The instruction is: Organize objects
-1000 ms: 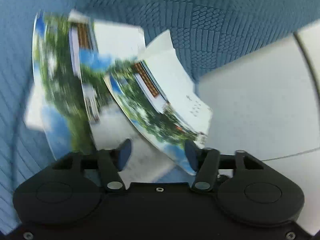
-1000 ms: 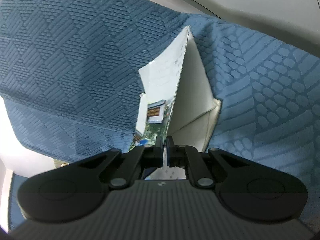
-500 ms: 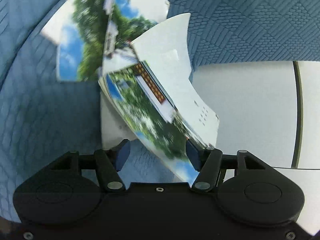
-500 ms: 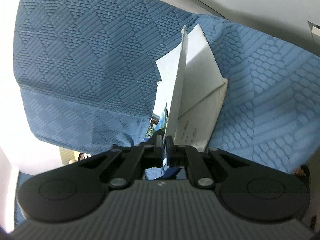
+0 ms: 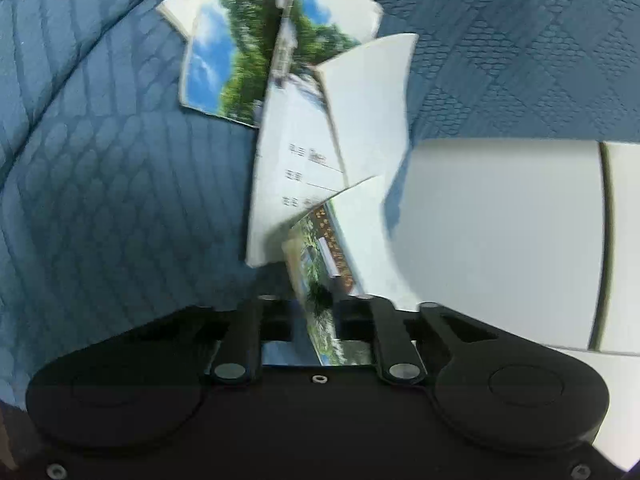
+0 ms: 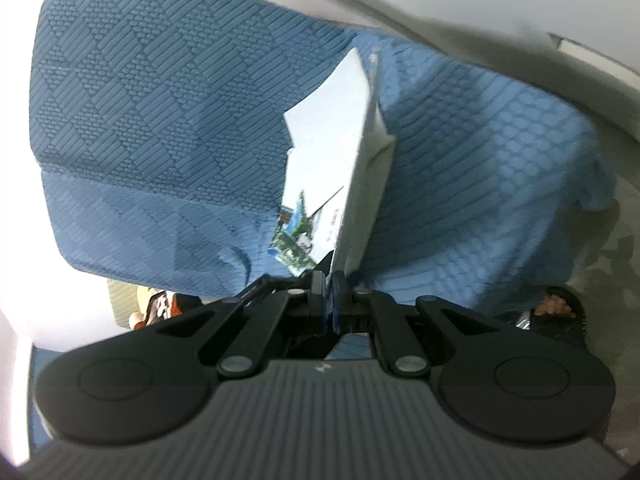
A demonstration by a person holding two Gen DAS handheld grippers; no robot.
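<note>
L gripper (image 5: 316,312): jaws clenched on the lower edge of a printed card (image 5: 320,264), low centre of the left wrist view (pinch at the very edge, prob. to peel one card off the bunch).
R gripper (image 6: 329,300): fingers clamped tight on a bundle of cards (image 6: 344,152), which stands edge-on up the middle of the right wrist view; thin-edge grip likely keeps the stack squared while the other hand sorts.
Other cards: a fanned pair of photo cards (image 5: 240,48) upper centre of the left view, a white form card (image 5: 292,184) below them, all blurred, so whether they lie flat or hang can't be told.
Surface: blue quilted cloth (image 5: 100,180) fills most of both views.
Room: pale grey tabletop (image 5: 500,232) at right of the left view; floor and clutter at lower edges of the right view (too blurred to name).
</note>
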